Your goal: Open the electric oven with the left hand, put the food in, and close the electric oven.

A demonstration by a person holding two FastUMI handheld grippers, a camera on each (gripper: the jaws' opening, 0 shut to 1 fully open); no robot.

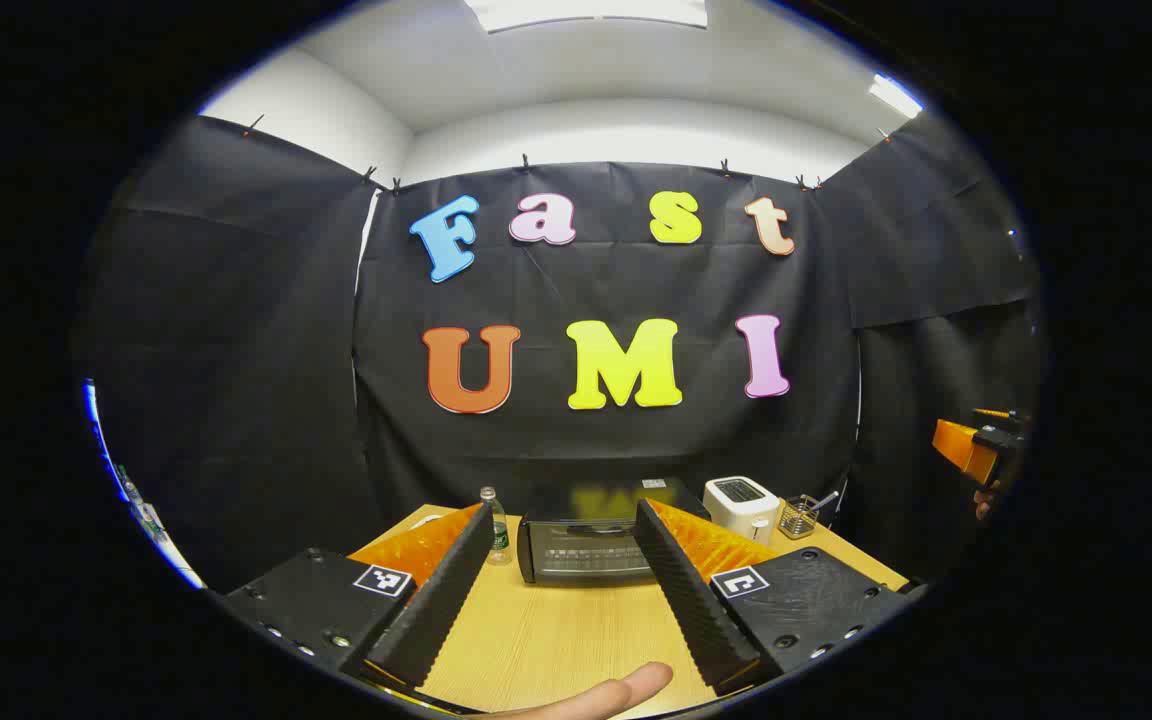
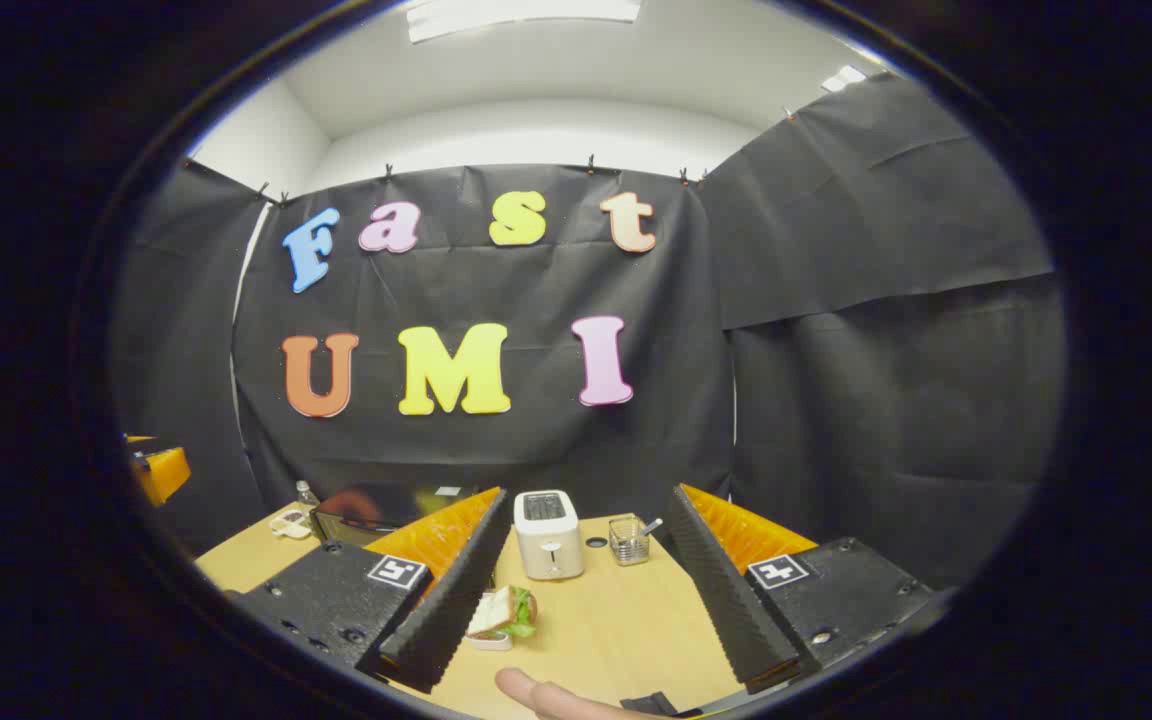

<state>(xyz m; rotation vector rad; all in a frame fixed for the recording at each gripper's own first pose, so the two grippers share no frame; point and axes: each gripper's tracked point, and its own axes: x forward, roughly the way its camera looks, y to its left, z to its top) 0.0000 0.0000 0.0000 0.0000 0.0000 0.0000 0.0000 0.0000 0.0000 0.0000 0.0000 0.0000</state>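
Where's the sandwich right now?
In the right gripper view, the sandwich lies on the table before the toaster, beside the gripper's left finger.

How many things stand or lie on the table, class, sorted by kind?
Appliances: 2, the electric oven and the toaster
Food: 1, the sandwich
Bottles: 1, the water bottle
Wire holders: 1, the wire holder
Total: 5
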